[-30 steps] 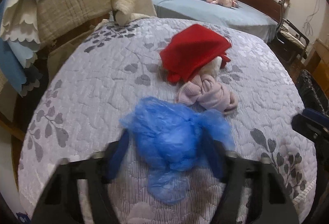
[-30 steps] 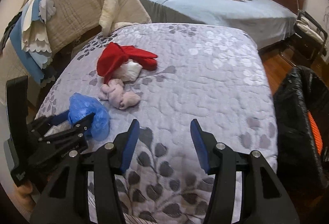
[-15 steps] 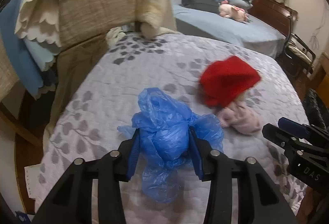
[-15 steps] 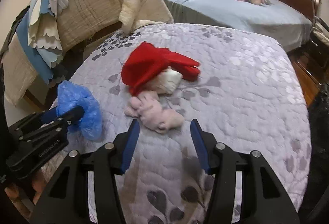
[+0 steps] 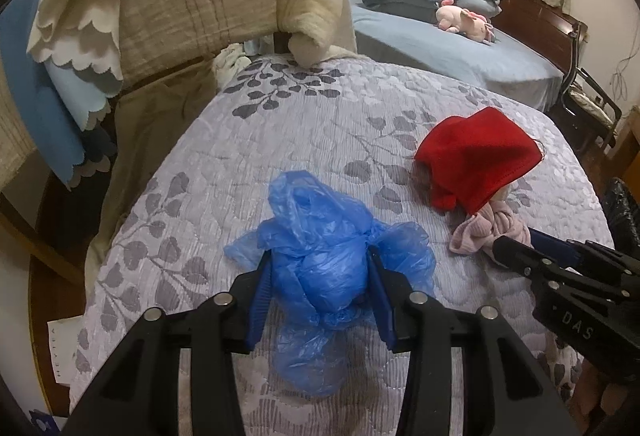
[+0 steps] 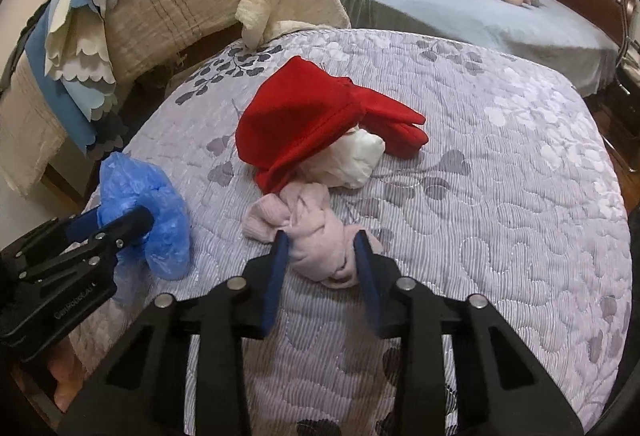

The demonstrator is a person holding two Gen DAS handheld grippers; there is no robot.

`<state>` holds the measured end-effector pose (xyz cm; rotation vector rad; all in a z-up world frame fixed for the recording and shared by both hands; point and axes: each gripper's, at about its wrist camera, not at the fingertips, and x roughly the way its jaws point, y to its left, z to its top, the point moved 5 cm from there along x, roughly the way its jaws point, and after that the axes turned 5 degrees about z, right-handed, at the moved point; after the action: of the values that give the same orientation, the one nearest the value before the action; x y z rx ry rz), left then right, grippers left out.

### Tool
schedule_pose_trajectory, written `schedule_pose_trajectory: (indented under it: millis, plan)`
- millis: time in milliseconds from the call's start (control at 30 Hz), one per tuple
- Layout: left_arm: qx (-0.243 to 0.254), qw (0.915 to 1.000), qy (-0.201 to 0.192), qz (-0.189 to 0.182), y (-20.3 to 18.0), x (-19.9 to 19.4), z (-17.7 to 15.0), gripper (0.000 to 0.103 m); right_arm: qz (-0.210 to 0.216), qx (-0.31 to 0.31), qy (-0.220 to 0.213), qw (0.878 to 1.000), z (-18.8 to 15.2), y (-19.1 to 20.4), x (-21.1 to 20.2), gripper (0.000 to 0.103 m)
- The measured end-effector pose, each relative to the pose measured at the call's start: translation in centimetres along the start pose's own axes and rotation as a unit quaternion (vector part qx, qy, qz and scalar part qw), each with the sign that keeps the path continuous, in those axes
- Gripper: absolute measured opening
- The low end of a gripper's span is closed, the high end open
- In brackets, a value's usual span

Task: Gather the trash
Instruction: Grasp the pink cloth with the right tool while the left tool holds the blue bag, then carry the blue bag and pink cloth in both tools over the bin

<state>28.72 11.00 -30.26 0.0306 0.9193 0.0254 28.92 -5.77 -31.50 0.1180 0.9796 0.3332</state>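
The left gripper [image 5: 320, 276] is clamped on a crumpled blue plastic bag [image 5: 320, 260], its blue pads pressed into both sides of the wad just above the lavender leaf-print quilt [image 5: 280, 124]. To the bag's right, the right gripper [image 6: 320, 240] is closing its jaws around a knotted pale pink cloth [image 6: 316, 228], which sits between the fingers, touched on both sides. Just beyond the pink cloth lie a red cloth [image 6: 312, 116] and, tucked under it, a white wad [image 6: 356, 160].
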Motion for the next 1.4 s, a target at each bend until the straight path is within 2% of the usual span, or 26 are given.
schedule_pose_trajectory:
  millis: [267,667,1033,1400]
  plan:
    - [0.003,1.0,0.0,0.001,-1.3,-1.0,0.0,0.044,0.012,0.004,-0.006,1.0,-0.3,-0.2,-2.6,0.028]
    - [0.003,1.0,-0.009,0.002,-4.4,-6.2,-0.9,0.044,0.01,0.018,-0.025,0.999,-2.2,-1.9,-9.8,0.028]
    - [0.02,0.9994,-0.028,-0.01,-9.4,-11.8,-1.4,0.044,-0.019,0.035,-0.059,0.997,-3.4,-5.1,-17.0,0.028]
    - [0.019,0.9991,-0.029,-0.026,-14.0,-15.5,-1.7,0.044,-0.048,0.064,-0.087,0.993,-5.1,-9.0,-22.7,0.028]
